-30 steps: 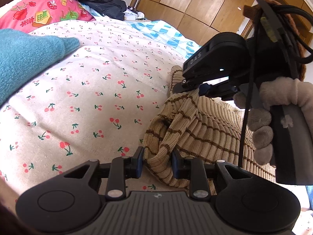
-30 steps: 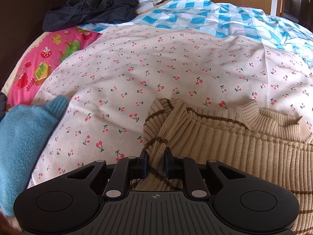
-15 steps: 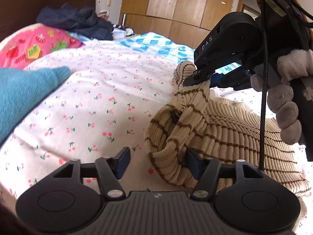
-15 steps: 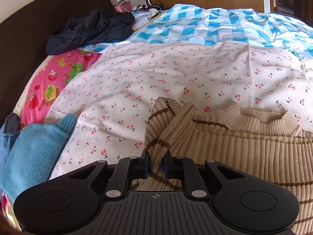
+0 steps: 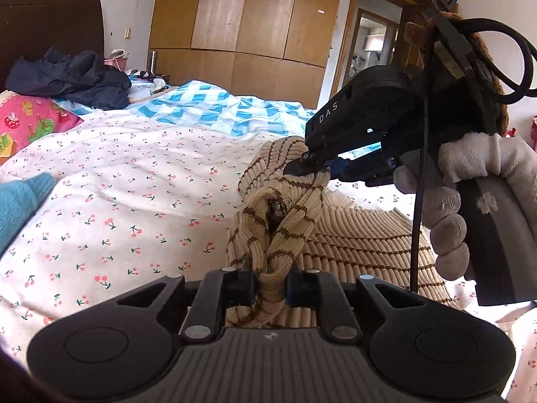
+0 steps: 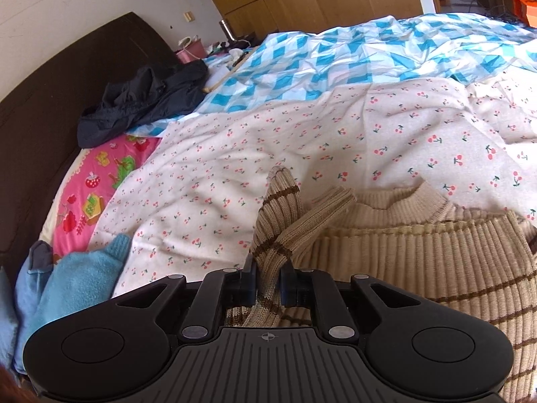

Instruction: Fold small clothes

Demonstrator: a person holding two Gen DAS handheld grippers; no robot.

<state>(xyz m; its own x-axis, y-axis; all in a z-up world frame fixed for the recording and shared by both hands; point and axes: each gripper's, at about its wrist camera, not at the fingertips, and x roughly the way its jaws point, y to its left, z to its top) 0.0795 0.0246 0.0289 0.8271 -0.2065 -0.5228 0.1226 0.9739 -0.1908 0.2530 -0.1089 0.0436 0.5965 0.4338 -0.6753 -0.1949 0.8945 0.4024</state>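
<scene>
L gripper jaws just closed, fingers pinching striped beige sweater sleeve. R gripper, in gloved hand, grips same sleeve further ahead, above bed. Blue garment far left of fingers.

A bedroom in daylight, with a wide made bed before us

We see a wooden wardrobe of tall panelled doors along the far wall, a pale wall to its left and a dark brown headboard on the left side of the bed. A cherry-print sheet covers the near part of the bed, a blue-and-white checked cover the far part — a pink patterned pillow lies by the headboard. On the far right an open doorway shows a bright room beyond.
</scene>
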